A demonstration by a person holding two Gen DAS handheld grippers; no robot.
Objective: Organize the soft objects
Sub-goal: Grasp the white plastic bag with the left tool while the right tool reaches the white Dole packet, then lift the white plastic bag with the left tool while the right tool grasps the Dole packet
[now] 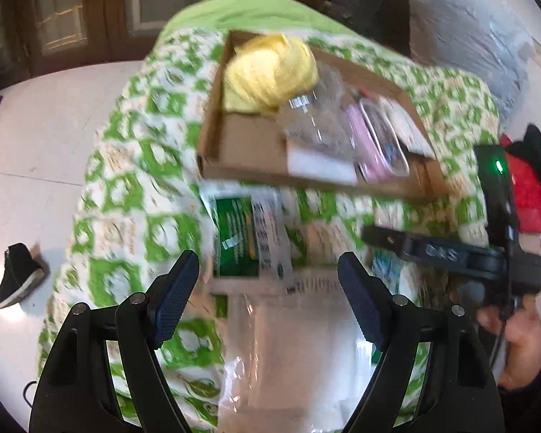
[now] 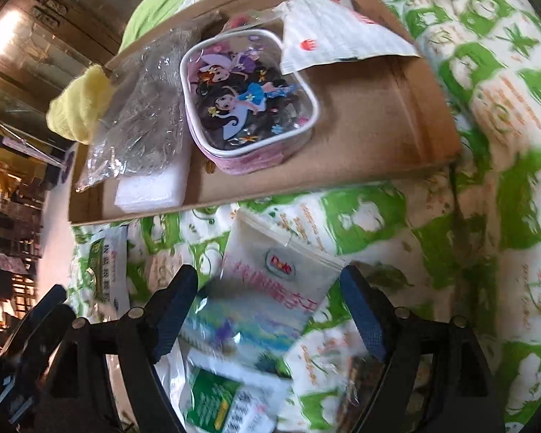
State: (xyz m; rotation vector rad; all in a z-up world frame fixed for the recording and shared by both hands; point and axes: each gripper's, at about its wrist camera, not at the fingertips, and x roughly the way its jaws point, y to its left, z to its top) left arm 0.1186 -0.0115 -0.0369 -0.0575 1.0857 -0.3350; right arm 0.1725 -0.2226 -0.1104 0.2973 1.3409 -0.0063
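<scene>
While its jaws stand wide, the right gripper (image 2: pixel 270 306) straddles a white packet (image 2: pixel 281 270) untouched.

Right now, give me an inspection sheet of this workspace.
Surface: green-and-white patterned quilt.
Job's things: cardboard tray holds yellow cloth, cartoon pouch, white packet, foam block, crinkled clear bag.
Clutter: loose packets on the quilt, green-labelled packet, Dole packet.
Grippers: left gripper open; right gripper open over the packets, pads pressing nothing.
Cables: thin cable by the right hand.
Surroundings: black shoe on pale floor.
</scene>
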